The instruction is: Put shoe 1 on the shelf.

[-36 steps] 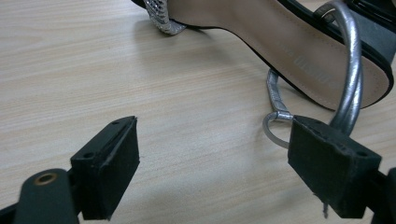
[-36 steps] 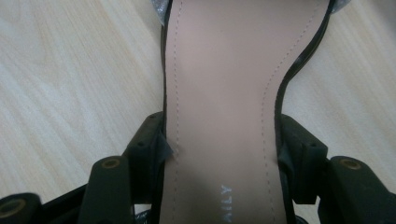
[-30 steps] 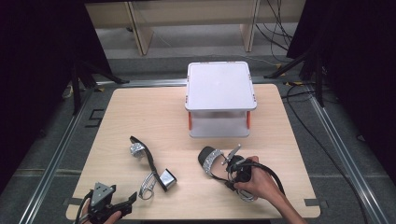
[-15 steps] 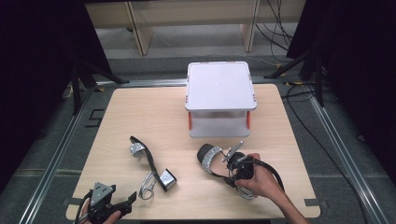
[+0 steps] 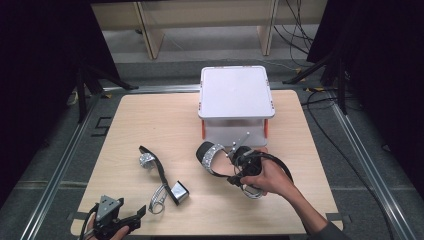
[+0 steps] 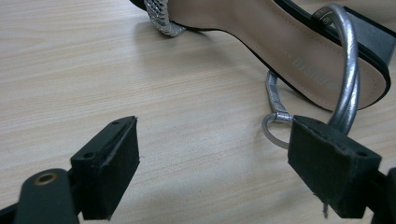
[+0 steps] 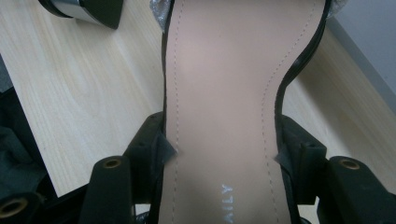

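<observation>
Held sandal (image 7: 219, 93) at table centre-right, just at 6 o'clock of white box (image 5: 235, 97), clamped across the insole by right gripper (image 7: 222, 149). Second sandal (image 5: 160, 175) lying toward 8 o'clock on table (image 5: 150, 120). Left gripper (image 6: 215, 154) released, jaws spread, at 7 o'clock.

The high view shows a table (image 5: 150, 125) evenly lit from overhead, while the surroundings at nine and three o'clock fall into near black. The white box (image 5: 235, 92) is bright, almost washed out, and casts a short soft shadow toward six o'clock. That picture is soft and slightly grainy. In the left gripper view the wood grain is crisp, with mild glare on the silver strap (image 6: 348, 70). In the right gripper view the sandal (image 7: 224, 93) sole is sharp, its edges toward twelve o'clock blurred.
</observation>
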Tool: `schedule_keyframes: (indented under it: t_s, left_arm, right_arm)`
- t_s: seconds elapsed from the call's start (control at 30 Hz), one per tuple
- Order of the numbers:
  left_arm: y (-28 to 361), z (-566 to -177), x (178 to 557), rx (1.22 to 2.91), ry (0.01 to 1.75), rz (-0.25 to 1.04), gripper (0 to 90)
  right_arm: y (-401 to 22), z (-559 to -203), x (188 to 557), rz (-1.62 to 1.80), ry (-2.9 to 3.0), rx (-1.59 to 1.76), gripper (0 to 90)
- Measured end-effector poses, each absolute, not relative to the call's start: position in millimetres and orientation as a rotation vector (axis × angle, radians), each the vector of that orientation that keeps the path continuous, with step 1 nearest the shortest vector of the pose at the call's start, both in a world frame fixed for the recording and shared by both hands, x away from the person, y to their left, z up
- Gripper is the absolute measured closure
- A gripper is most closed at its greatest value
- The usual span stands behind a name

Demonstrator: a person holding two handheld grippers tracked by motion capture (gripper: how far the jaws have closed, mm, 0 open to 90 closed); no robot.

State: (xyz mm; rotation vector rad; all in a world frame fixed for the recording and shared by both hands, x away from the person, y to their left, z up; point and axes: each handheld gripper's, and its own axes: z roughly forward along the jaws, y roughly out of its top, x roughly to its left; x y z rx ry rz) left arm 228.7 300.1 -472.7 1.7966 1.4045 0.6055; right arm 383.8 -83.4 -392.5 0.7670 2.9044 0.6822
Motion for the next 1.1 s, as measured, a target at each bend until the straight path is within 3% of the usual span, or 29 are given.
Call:
schedule_keyframes:
  t_s: [0.2, 0.47, 0.83, 1.1]
  left_arm:
    - [299.9, -473.1, 229.3, 1.809, 1.407, 0.601, 16.2]
    - [300.2, -473.2, 229.2, 1.813, 1.411, 0.601, 16.2]
    - [301.1, -473.1, 229.2, 1.792, 1.413, 0.595, 16.2]
    - [301.1, -472.8, 229.0, 1.784, 1.412, 0.593, 16.2]
  right_arm:
    - [-78.2, -386.5, 391.2, 0.661, 2.918, 0.781, 42.8]
    - [-61.7, -339.4, 403.5, 0.734, 2.955, 0.734, 42.8]
    - [-26.0, -275.5, 443.8, 0.693, 2.980, 0.730, 42.8]
    - [-12.2, -248.2, 485.9, 0.712, 2.901, 0.857, 42.8]
